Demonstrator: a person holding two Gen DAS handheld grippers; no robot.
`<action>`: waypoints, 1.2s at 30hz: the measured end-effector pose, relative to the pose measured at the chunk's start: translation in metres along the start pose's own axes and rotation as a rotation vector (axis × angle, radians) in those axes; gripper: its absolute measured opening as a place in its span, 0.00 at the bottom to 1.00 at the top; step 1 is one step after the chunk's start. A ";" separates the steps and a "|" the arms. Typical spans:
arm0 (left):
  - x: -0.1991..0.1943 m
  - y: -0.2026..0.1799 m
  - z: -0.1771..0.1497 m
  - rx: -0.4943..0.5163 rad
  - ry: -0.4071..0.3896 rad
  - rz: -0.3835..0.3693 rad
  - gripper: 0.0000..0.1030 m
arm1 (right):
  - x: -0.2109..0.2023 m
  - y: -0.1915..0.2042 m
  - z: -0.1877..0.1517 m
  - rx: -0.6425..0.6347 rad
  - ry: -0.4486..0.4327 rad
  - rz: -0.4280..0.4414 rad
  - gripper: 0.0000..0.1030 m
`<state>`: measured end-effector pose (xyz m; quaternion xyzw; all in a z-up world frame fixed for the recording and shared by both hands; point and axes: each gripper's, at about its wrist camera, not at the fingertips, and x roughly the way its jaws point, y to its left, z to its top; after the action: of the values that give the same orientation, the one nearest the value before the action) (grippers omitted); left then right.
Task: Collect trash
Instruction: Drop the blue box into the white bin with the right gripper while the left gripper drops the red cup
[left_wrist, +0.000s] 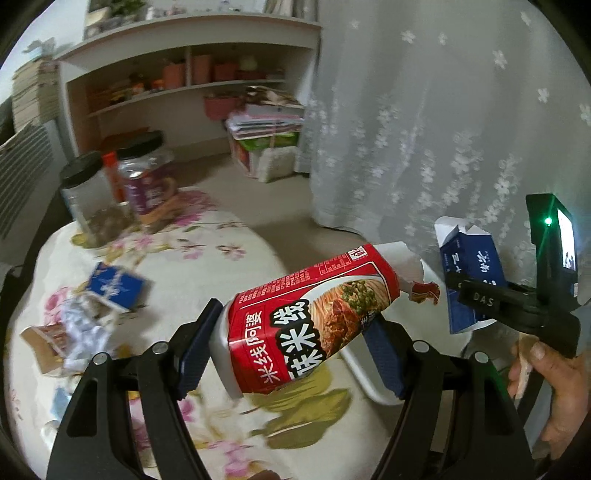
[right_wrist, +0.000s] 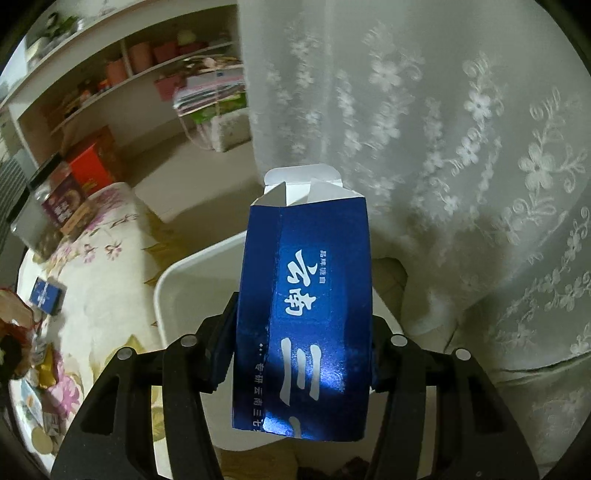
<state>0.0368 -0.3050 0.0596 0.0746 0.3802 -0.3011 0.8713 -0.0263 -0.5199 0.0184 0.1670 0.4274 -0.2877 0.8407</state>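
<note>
My left gripper (left_wrist: 291, 339) is shut on a red noodle carton (left_wrist: 310, 317) with a torn open end, held above the flowered tablecloth (left_wrist: 177, 266). My right gripper (right_wrist: 301, 347) is shut on a tall blue carton (right_wrist: 306, 302) with its top flaps open, held over a white bin (right_wrist: 173, 280). The blue carton and right gripper also show at the right of the left wrist view (left_wrist: 469, 280). A small blue box (left_wrist: 114, 286), crumpled paper (left_wrist: 85, 332) and a brown wrapper (left_wrist: 44, 341) lie on the cloth at left.
Two black-lidded jars (left_wrist: 85, 199) and a purple-labelled jar (left_wrist: 146, 181) stand at the table's far left. A white flowered curtain (right_wrist: 443, 147) hangs to the right. A shelf unit (left_wrist: 177, 77) and stacked boxes (left_wrist: 266, 136) stand beyond on the floor.
</note>
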 end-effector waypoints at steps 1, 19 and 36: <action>0.004 -0.006 0.001 0.004 0.005 -0.006 0.71 | 0.001 -0.007 0.001 0.019 0.004 -0.009 0.52; 0.059 -0.103 0.019 0.103 0.085 -0.101 0.73 | -0.025 -0.100 0.015 0.269 -0.100 -0.084 0.80; 0.059 -0.106 0.012 0.129 0.123 -0.081 0.86 | -0.037 -0.091 0.018 0.222 -0.140 -0.114 0.92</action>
<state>0.0137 -0.4225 0.0365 0.1334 0.4154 -0.3548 0.8269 -0.0898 -0.5875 0.0559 0.2138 0.3419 -0.3914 0.8272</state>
